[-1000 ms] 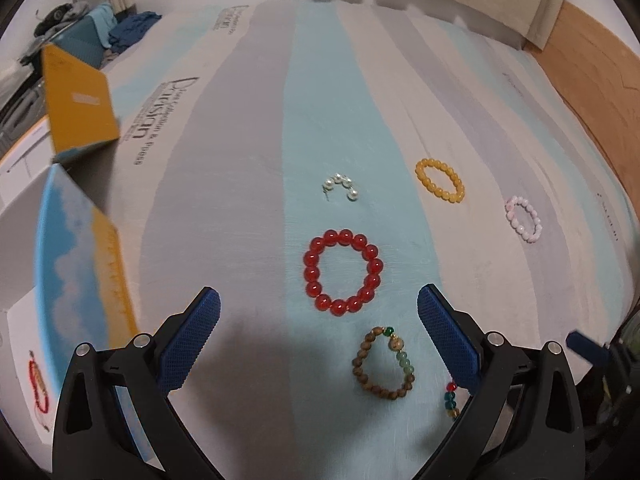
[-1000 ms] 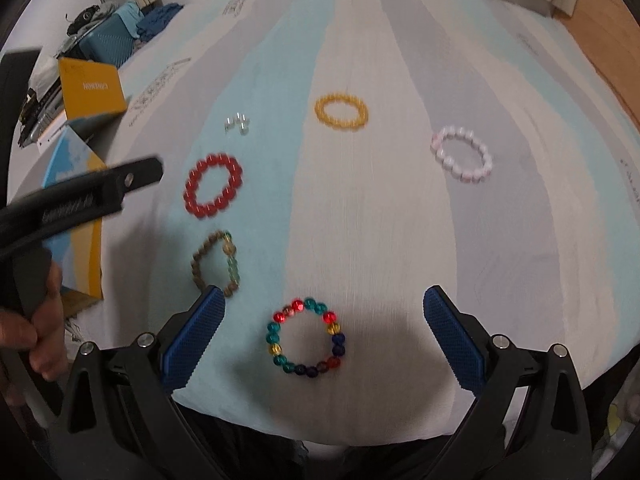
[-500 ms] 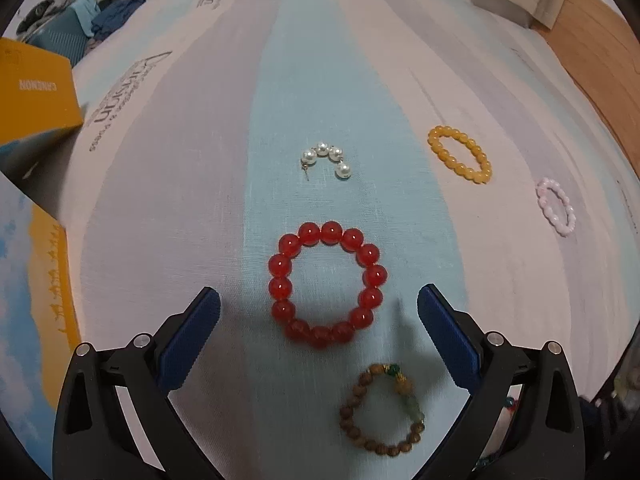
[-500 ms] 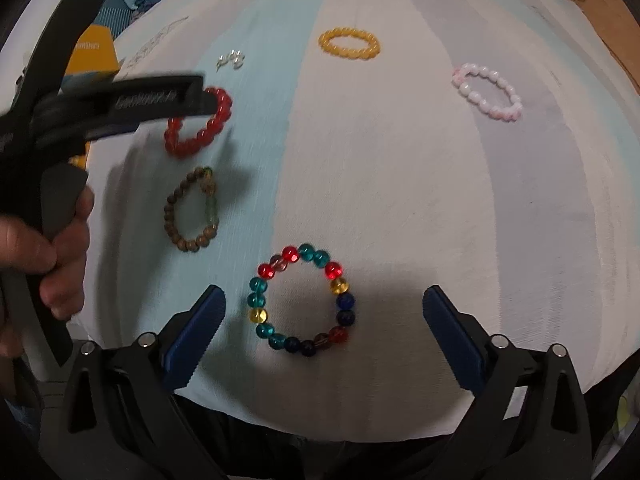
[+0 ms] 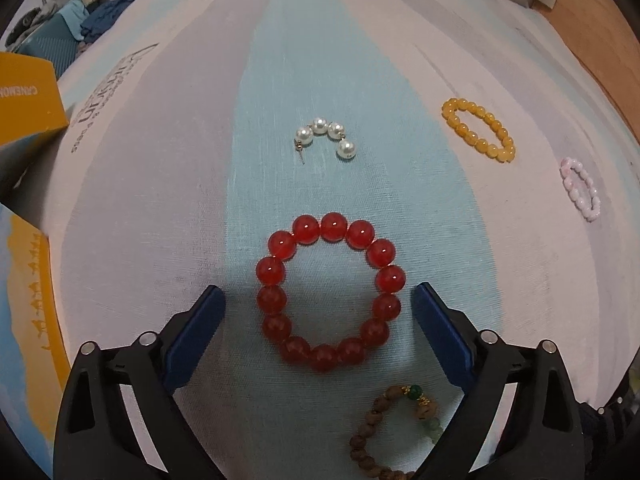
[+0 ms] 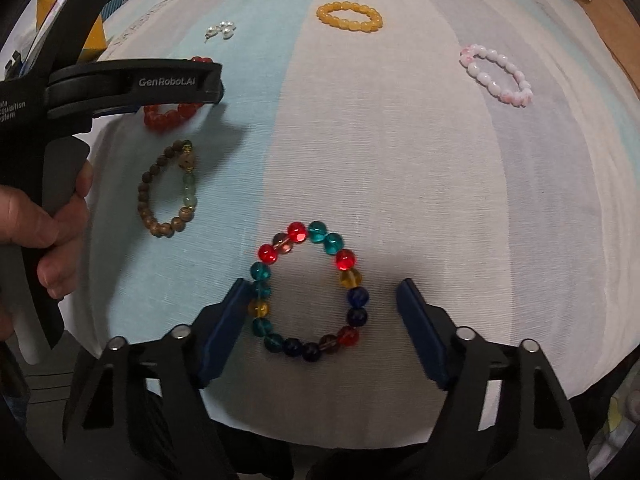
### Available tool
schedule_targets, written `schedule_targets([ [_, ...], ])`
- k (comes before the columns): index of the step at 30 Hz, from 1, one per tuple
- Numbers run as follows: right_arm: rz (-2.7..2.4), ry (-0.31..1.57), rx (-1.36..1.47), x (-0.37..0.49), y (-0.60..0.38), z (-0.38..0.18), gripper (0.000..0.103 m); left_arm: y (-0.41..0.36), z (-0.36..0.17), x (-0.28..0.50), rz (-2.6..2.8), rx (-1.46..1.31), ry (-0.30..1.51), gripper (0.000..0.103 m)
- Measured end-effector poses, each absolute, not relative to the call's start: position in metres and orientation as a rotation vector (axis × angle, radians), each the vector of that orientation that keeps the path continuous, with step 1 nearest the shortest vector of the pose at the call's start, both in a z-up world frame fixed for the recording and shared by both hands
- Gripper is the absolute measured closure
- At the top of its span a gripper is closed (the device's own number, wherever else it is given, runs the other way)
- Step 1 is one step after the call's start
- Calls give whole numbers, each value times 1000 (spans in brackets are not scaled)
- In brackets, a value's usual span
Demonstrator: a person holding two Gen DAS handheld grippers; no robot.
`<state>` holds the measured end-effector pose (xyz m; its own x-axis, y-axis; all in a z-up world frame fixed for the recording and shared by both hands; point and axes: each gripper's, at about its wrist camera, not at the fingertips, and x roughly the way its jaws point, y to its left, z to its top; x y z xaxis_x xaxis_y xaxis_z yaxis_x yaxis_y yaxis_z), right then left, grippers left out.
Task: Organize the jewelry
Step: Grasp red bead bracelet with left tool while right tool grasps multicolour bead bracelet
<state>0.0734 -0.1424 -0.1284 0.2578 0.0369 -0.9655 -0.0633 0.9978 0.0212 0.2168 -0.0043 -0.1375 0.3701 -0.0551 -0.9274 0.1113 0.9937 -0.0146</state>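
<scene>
Striped cloth: covers the whole work surface, with its blue, grey and cream stripes running away from the cameras; all the jewelry lies flat on it.
Yellow box: stands at the left edge of the cloth, well apart from the beads.
Left gripper: points steeply down at the cloth. Its jaws have just been closing a little but are spread wide, with the red bracelet between them and a clear gap on both sides.
Right gripper: also points steeply down. Its jaws have just been closing; the left pad is at the beads of the multicolour bracelet, and I cannot tell if it touches them, while the right pad stands apart.
Hand: holds the handle of the left gripper, seen at the left of the right wrist view.
Red bracelet: a nearly round ring, in the middle of the blue stripe.
Multicolour bracelet: an oval ring near the front edge of the cloth, its long axis pointing away from the camera.
Wooden bracelet: an oval, long axis also away from the camera, left of the multicolour one.
Yellow bracelet: long axis left to right, far side.
Pink bracelet: lies slanted, at the right.
Pearl piece: a short open arc beyond the red bracelet.
</scene>
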Motion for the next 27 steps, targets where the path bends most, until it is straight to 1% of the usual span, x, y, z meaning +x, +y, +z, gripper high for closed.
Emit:
schedule_targets([
  [2,62,1305,-25,72,-144,-128,43,-3,-137,216,-103,46,1186,15],
  [5,57,1304,-21,72,-147,-126,53,-1,-137,216,-101,45,1187,20],
  [6,57,1305,-20,71,-148,-126,54,-1,-137,216,-101,48,1187,24],
  [8,59,1305,-16,71,-148,-125,61,-1,-136,215,-101,54,1186,29],
  [10,57,1304,-10,68,-149,-126,66,0,-135,214,-96,51,1187,38],
  [11,58,1306,1,68,-150,-126,67,-1,-134,213,-97,48,1188,40],
  [13,62,1307,9,67,-152,-126,69,-1,-134,212,-100,43,1194,49],
  [14,64,1308,12,70,-154,-125,73,-1,-133,212,-100,43,1198,51],
  [15,71,1307,19,70,-154,-125,77,0,-133,212,-97,42,1201,58],
  [16,81,1308,29,72,-154,-125,82,1,-132,212,-95,38,1203,68],
  [17,87,1311,44,72,-155,-126,84,4,-132,212,-88,25,1213,75],
  [18,89,1311,50,71,-158,-125,84,5,-131,212,-89,7,1220,77],
  [19,91,1311,57,71,-158,-125,85,8,-131,212,-97,-14,1226,81],
  [20,95,1311,68,71,-160,-125,85,8,-130,212,-103,-15,1229,91],
  [27,96,1302,95,72,-164,-120,85,12,-125,211,-111,-26,1233,91],
])
